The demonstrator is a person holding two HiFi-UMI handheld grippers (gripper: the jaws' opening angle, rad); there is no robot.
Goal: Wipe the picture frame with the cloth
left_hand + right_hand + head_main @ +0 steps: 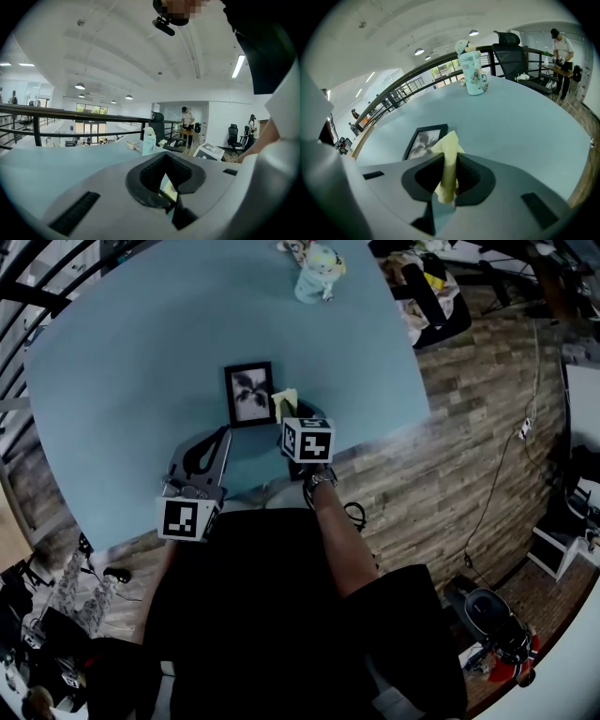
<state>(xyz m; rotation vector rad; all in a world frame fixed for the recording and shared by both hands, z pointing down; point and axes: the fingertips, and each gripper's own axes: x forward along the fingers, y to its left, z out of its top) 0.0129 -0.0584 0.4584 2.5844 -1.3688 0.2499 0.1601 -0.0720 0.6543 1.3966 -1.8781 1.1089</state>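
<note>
A small black picture frame (250, 395) with a grey plant print lies flat on the light blue table (131, 362). Just right of its lower right corner, my right gripper (287, 414) is shut on a pale yellow cloth (285, 400). In the right gripper view the cloth (449, 151) stands up between the jaws of the right gripper (449, 164), with the frame (423, 140) just beyond it to the left. My left gripper (222, 435) sits left of the frame's lower left corner, jaws together and empty. In its own view the left gripper (169, 187) points over the table top.
A pale cup with a cartoon figure (317, 275) (474, 70) (149, 142) stands near the table's far edge. A black office chair (433, 304) is past the far right corner. A railing (19, 296) runs along the left. The table's near edge is by my body.
</note>
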